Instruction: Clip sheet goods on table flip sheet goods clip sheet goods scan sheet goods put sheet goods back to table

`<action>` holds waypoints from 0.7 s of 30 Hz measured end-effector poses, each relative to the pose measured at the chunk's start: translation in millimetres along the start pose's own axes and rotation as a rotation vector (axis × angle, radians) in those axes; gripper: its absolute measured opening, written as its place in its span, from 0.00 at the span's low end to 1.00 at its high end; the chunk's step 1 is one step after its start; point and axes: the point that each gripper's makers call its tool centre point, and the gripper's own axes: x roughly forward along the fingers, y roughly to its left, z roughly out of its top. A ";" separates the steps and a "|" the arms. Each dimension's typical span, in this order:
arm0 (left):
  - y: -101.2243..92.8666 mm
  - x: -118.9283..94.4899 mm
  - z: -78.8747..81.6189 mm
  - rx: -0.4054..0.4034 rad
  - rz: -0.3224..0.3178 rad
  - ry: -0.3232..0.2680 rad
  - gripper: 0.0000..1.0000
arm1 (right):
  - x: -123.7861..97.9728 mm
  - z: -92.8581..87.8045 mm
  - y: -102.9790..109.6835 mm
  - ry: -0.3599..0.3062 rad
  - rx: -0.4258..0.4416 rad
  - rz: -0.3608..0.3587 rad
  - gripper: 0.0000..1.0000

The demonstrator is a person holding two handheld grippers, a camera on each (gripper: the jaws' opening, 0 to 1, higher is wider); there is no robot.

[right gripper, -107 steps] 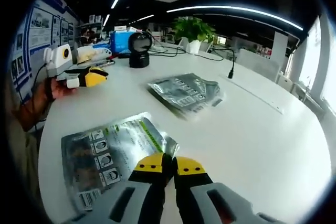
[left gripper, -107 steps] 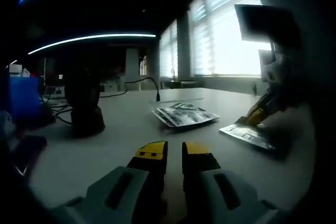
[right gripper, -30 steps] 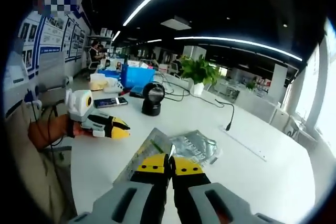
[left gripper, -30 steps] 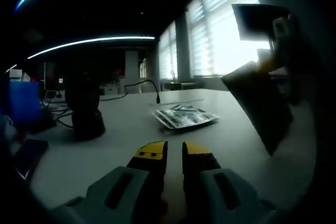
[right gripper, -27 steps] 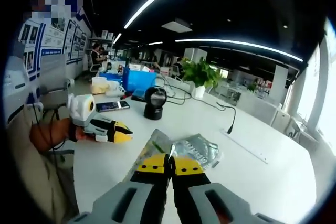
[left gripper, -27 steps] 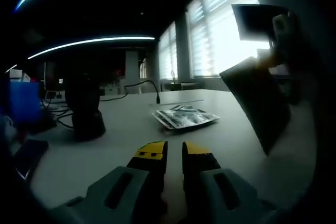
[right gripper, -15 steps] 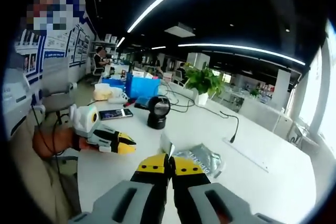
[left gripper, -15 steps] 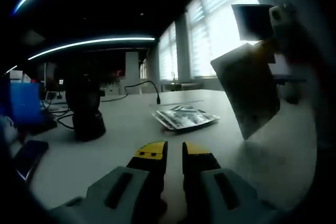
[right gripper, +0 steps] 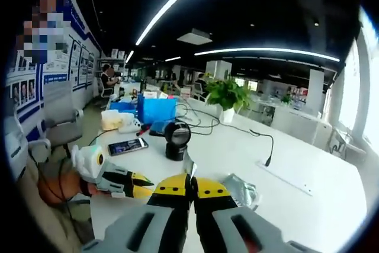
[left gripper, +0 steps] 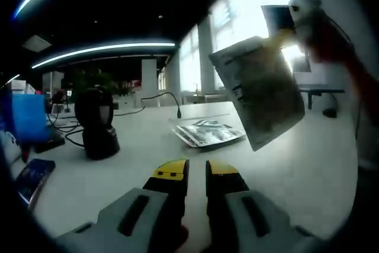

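1. The silver pouch (left gripper: 259, 96) is hanging tilted in the air, pinched at its top corner by the right claw (right gripper: 190, 185); its jaws are clenching it.
2. The left claw (left gripper: 196, 172) is hovering below-left of it, holding nothing, jaws nearly together.
3. A second pouch (left gripper: 207, 133) is lying on the bench (left gripper: 142, 152) beyond.

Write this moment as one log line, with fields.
right tongs: shut on pouch, held up in the air | left tongs: idle, low over table | second pouch: flat on table | scanner: upright

One silver sheet pouch (left gripper: 260, 99) hangs tilted in the air above the white table (left gripper: 296, 170), its printed label side visible. A second silver pouch (left gripper: 208, 131) lies flat on the table behind it.
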 end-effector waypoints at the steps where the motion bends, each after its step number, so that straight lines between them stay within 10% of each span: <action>1: 0.0 0.1 -0.1 0.000 0.000 0.000 0.05 | 3.6 3.0 -0.5 -0.006 0.002 -0.004 0.00; 21: -1.5 0.1 0.9 0.007 -0.007 -0.004 0.05 | 67.9 49.7 0.7 -0.096 0.068 -0.011 0.00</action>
